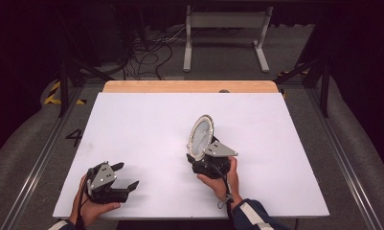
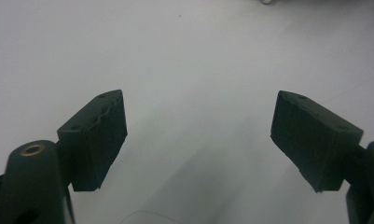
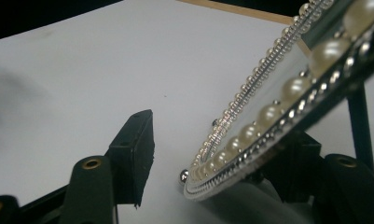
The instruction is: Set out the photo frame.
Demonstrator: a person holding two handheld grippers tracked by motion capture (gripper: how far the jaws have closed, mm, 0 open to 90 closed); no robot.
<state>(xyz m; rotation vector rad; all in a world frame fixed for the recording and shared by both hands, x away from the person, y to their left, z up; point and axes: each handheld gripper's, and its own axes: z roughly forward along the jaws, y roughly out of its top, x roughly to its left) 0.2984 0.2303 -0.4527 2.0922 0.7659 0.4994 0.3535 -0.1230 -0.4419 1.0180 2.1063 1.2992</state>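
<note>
My right gripper (image 1: 202, 154) has an oval mirror (image 1: 200, 135) standing between its jaws, above the white tabletop (image 1: 146, 129). In the right gripper view the mirror's rim (image 3: 250, 135) runs diagonally up from just ahead of my jaws. The rim is set with a row of pearl-like beads inside a finer beaded silver edge. The left-hand jaw stands clear of the rim, with bare tabletop showing in the gap. The other jaw sits behind the mirror's back, and I cannot tell whether it touches. A thin dark strut, likely the stand, shows behind the frame. So the jaws are partly open around the lower edge. Whether the mirror is truly clamped or only propped I cannot tell.

My left gripper (image 1: 118, 176) is low over the tabletop, well apart from the mirror. Its jaws are spread wide with nothing between them, and its own view confirms this (image 2: 198, 140).

Handling judgement:
- The mirror is rigid and probably light, but fragile, being glass in a decorated frame.
- The beads make a bumpy, hard contact that may slip or shed under pinch force.
- The glass face would be slick, so I would avoid it.
- The best hold is likely across the frame's thickness at the lower rim, near the stand, closing gently.
- The tall oval above the jaws may tip, so any carrying should be slow and upright.
</note>
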